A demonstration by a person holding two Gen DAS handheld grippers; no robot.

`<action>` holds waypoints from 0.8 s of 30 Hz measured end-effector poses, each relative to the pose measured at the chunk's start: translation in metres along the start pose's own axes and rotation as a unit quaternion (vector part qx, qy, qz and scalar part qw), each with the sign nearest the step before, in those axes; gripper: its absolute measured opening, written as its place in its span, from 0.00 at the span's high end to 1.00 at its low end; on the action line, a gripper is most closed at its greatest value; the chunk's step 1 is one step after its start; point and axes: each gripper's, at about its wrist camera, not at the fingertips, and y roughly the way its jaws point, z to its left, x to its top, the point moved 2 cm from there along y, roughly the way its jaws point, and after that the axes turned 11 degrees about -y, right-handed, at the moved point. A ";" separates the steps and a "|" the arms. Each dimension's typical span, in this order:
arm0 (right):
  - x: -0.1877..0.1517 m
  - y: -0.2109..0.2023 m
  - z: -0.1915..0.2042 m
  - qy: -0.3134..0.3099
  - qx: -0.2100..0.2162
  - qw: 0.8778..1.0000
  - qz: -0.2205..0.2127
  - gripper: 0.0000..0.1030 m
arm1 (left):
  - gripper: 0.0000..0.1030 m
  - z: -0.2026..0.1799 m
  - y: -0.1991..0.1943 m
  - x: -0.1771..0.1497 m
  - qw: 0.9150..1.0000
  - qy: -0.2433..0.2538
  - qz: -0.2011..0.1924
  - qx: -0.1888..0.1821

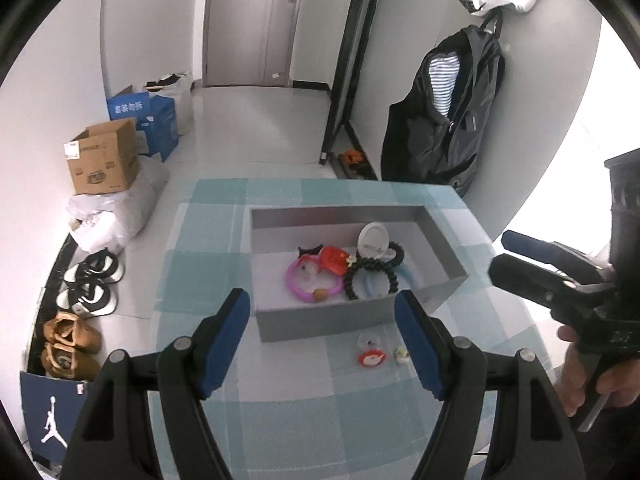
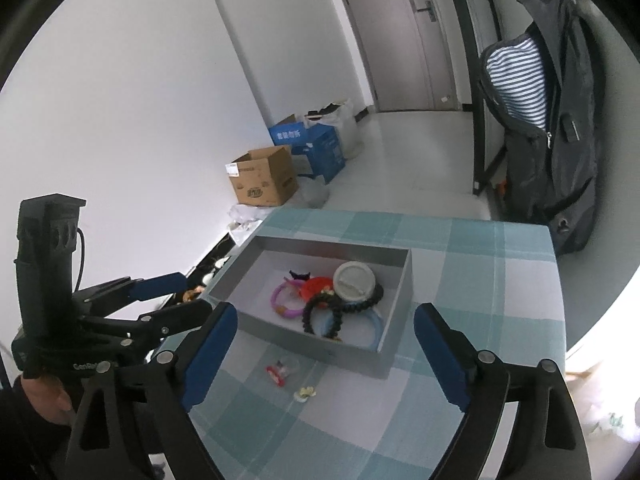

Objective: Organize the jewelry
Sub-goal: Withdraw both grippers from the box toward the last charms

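Observation:
A grey open box (image 1: pixel 320 326) (image 2: pixel 320 346) sits on a teal checked tablecloth (image 1: pixel 304 412). Inside it lie a pink bangle (image 1: pixel 292 280) (image 2: pixel 276 298), a red piece (image 1: pixel 334 260), a white round case (image 1: pixel 373 240) (image 2: pixel 354 282), black bead bracelets (image 1: pixel 394 276) (image 2: pixel 308 314) and a pale blue bangle (image 2: pixel 376 322). On the cloth in front of the box lie a small red-and-white piece (image 1: pixel 372 358) (image 2: pixel 276 374) and a small cream flower piece (image 1: pixel 402 356) (image 2: pixel 305 393). My left gripper (image 1: pixel 320 304) (image 2: pixel 188 292) hovers open before the box, nothing between its pads. My right gripper (image 2: pixel 325 316) (image 1: pixel 516 256) is open too, above the loose pieces.
The floor on the left holds several shoes (image 1: pixel 92 280), a cardboard box (image 1: pixel 104 160) and blue boxes (image 1: pixel 160 120). A dark jacket (image 1: pixel 452 120) hangs past the table's far right corner. The table's left edge (image 1: pixel 168 280) drops to the floor.

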 end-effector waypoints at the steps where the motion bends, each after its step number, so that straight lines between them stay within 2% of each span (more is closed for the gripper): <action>1: -0.003 -0.001 0.001 0.002 -0.002 1.000 0.001 0.10 | 0.32 0.000 0.000 -0.003 1.000 -0.002 0.002 0.000; 7: -0.018 -0.003 0.008 0.001 -0.013 1.000 0.014 0.09 | 0.32 -0.001 0.001 -0.021 0.999 -0.023 0.032 -0.005; 13: -0.034 0.008 0.010 0.007 -0.017 0.998 0.053 0.08 | 0.32 -0.006 0.006 -0.031 0.998 -0.025 0.054 -0.008; 24: -0.054 0.039 0.021 -0.030 -0.031 0.993 0.106 0.09 | 0.32 0.018 0.029 -0.044 0.992 -0.064 0.111 0.007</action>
